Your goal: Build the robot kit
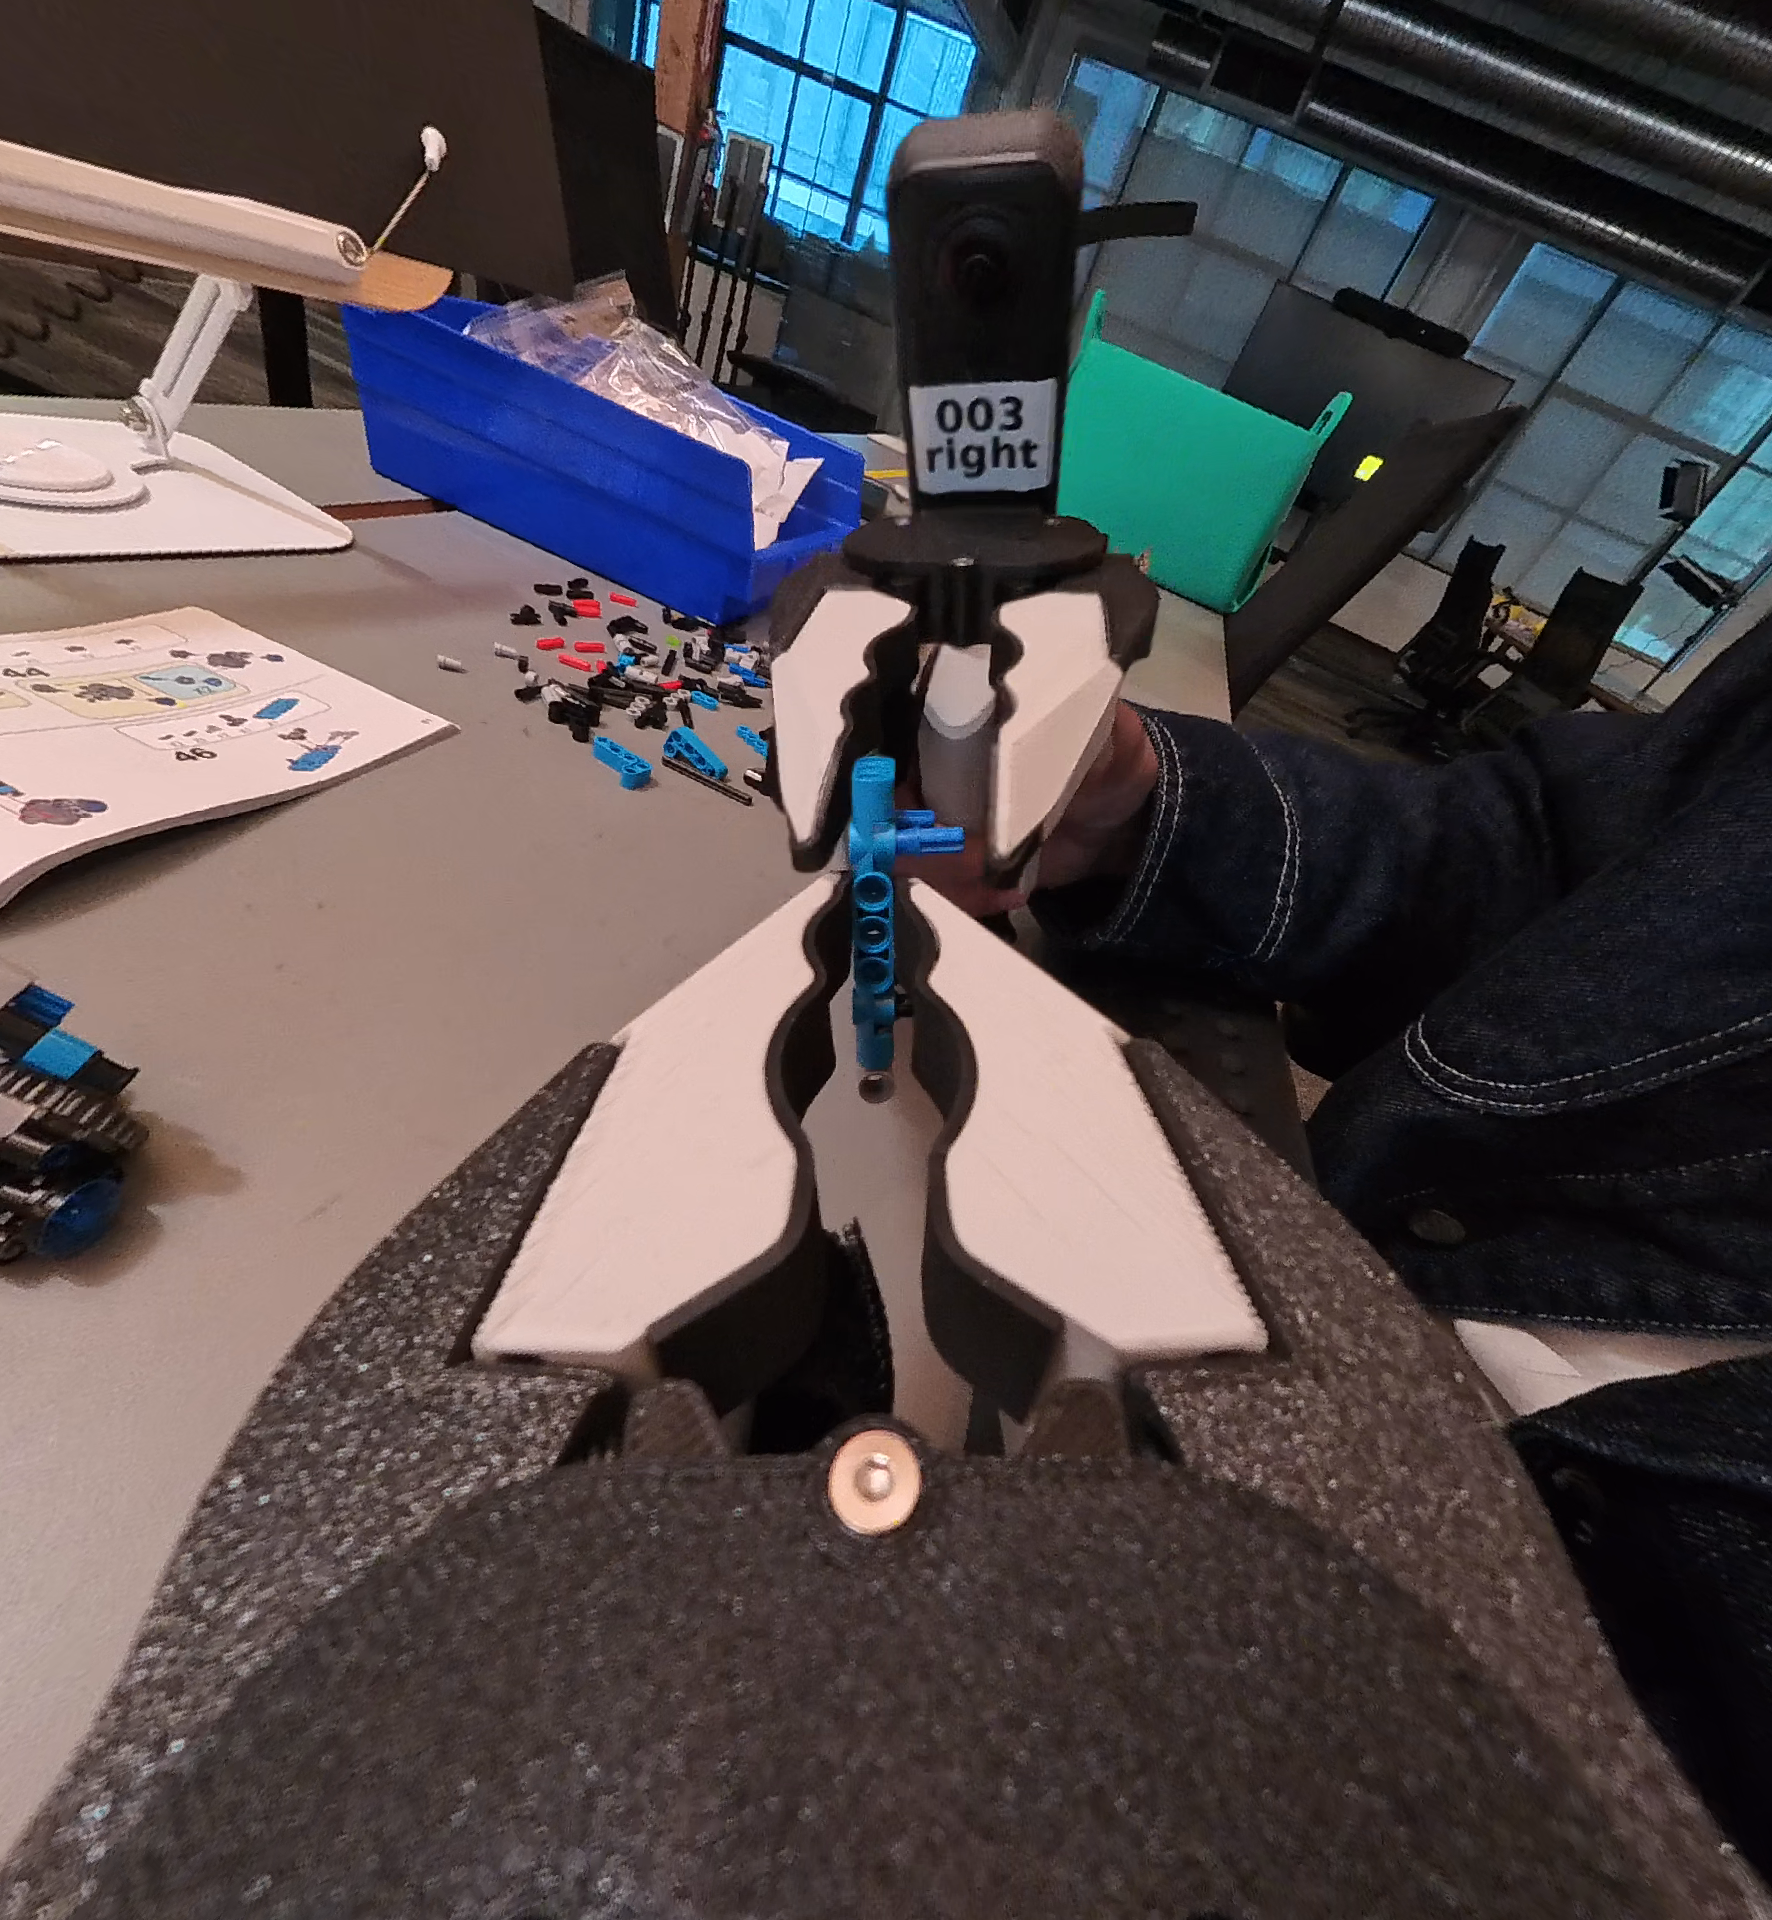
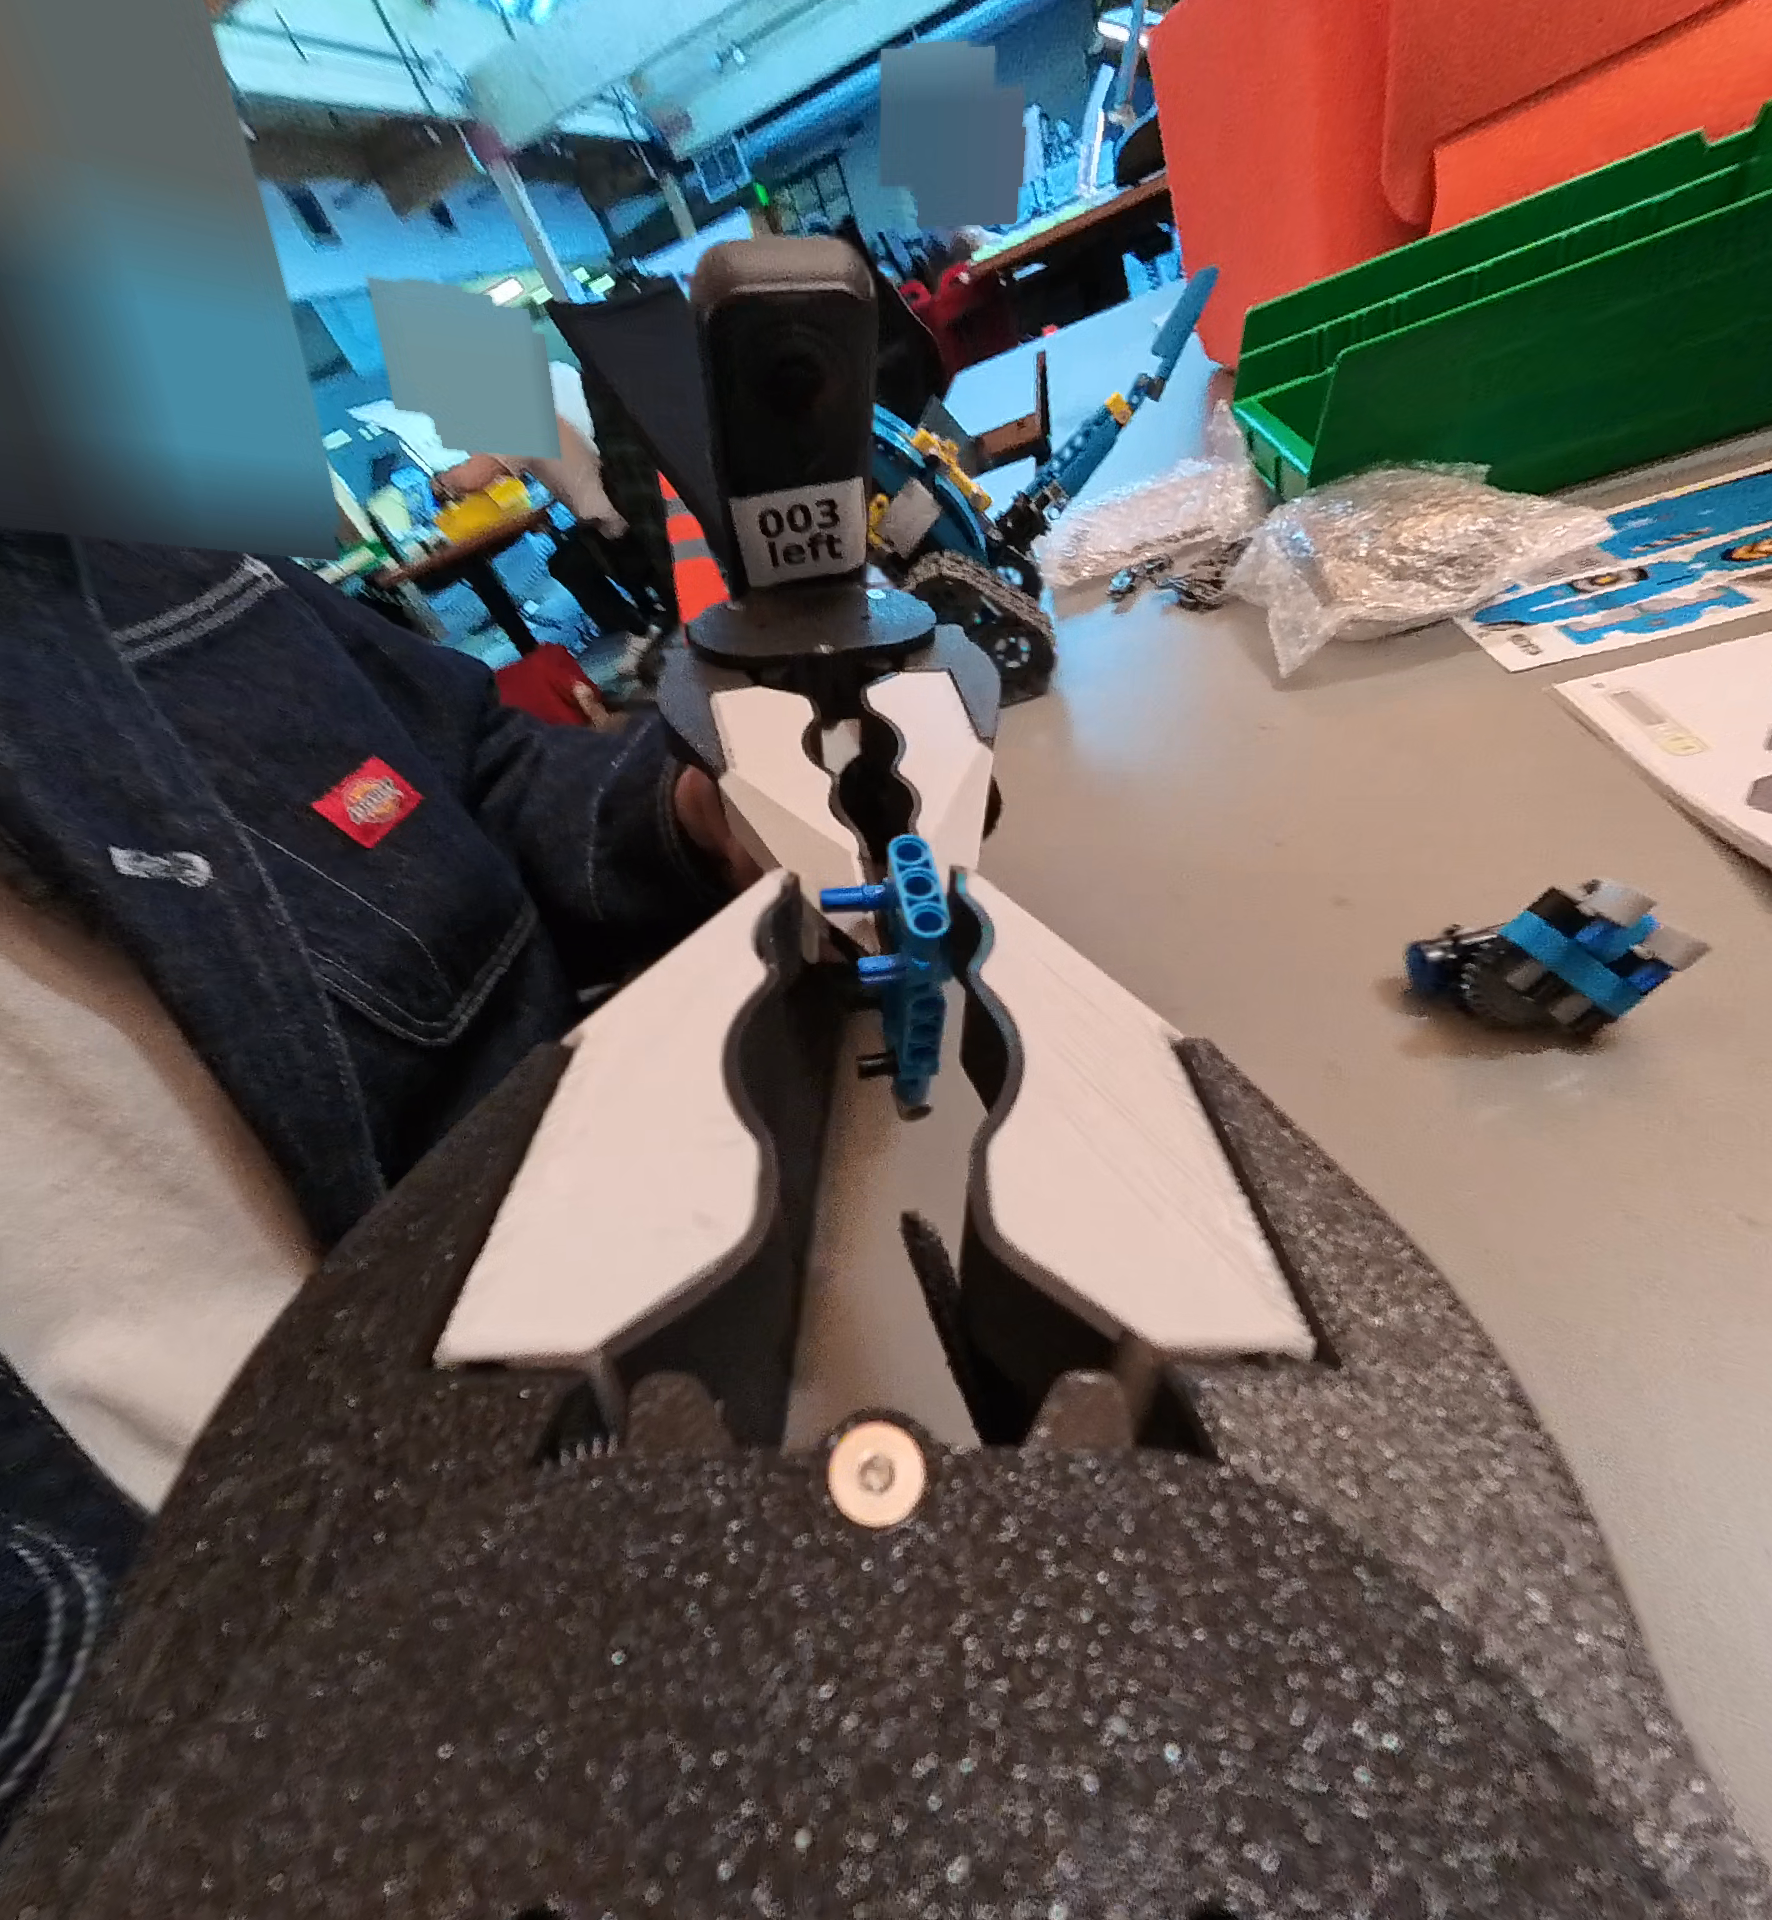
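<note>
Between the two facing claws hangs a long blue perforated plastic beam (image 1: 874,935) with short blue pins, above the grey table (image 1: 446,987). Left gripper (image 1: 871,914) clenches its lower stretch; right gripper (image 2: 877,914) is parted, one finger (image 2: 975,935) against the beam. Off to the side lie loose small black, red and blue parts (image 1: 633,675), a blue plastic bin (image 1: 570,457) and an open instruction booklet (image 1: 134,727).

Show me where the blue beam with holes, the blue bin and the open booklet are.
blue beam (image 1: 873,940): left wrist view, on its holed middle, between the tool tips.
blue bin (image 1: 549,468): left wrist view, on its long outer wall.
open booklet (image 1: 134,727): left wrist view, on the printed page.
</note>
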`<state>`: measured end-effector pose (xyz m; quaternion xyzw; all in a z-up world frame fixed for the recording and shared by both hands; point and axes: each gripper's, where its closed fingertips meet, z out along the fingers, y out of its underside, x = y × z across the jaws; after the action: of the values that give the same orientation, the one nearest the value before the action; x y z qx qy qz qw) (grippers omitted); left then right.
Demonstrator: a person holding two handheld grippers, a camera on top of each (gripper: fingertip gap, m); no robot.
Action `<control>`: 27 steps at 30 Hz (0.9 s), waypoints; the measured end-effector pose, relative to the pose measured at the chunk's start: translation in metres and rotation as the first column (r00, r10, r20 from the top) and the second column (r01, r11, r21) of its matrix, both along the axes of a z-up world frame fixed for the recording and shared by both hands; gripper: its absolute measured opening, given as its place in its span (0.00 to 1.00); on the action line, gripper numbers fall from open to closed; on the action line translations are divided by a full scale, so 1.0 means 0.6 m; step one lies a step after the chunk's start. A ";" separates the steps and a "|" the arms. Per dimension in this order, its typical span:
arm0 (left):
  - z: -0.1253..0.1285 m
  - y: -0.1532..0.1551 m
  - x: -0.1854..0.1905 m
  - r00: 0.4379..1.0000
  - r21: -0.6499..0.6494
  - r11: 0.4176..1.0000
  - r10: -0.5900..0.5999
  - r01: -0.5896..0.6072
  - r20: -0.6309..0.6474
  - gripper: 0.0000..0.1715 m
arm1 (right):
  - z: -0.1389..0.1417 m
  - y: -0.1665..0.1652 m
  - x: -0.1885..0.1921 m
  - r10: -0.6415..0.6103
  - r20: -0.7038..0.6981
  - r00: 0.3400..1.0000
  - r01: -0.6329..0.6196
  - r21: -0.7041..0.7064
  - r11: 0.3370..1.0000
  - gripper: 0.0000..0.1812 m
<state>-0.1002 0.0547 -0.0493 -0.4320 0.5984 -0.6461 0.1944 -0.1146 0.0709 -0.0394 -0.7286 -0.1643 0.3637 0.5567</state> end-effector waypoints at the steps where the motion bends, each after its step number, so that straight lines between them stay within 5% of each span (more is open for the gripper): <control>1: 0.001 -0.001 0.000 1.000 -0.001 1.000 -0.003 0.003 0.002 0.04 | 0.001 0.000 0.000 0.005 -0.023 1.000 -0.005 -0.007 1.000 0.14; 11: -0.011 0.005 0.008 0.999 0.017 0.999 0.031 -0.031 -0.029 0.04 | -0.008 0.008 0.008 -0.019 -0.056 0.998 0.019 -0.011 1.000 0.08; 15: -0.013 0.062 0.026 0.982 -0.145 0.975 0.154 -0.169 -0.108 0.04 | -0.003 0.038 0.052 -0.178 -0.119 0.977 0.177 -0.018 0.984 0.21; 17: -0.010 0.104 0.034 0.965 -0.342 0.906 0.203 -0.250 -0.169 0.04 | -0.016 0.051 0.079 -0.305 -0.034 0.952 0.304 -0.027 0.952 0.29; 20: -0.015 0.151 0.042 0.944 -0.576 0.749 0.221 -0.326 -0.246 0.04 | -0.045 0.070 0.078 -0.462 0.296 0.836 0.464 0.071 0.883 0.40; 23: -0.009 0.163 0.042 0.953 -0.720 0.625 0.178 -0.302 -0.246 0.04 | -0.049 0.097 0.065 -0.586 0.478 0.654 0.572 0.194 0.797 0.36; 25: -0.002 0.158 0.042 0.961 -0.757 0.592 0.155 -0.276 -0.230 0.04 | -0.048 0.113 0.047 -0.590 0.486 0.645 0.577 0.197 0.792 0.38; 27: 0.003 0.147 0.039 0.969 -0.769 0.589 0.125 -0.247 -0.215 0.04 | -0.039 0.118 0.038 -0.593 0.483 0.644 0.566 0.219 0.794 0.29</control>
<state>-0.0766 0.1432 -0.0475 -0.5769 0.2151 -0.7879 0.0083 -0.0915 0.1418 -0.0629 -0.7998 -0.0778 -0.0525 0.5929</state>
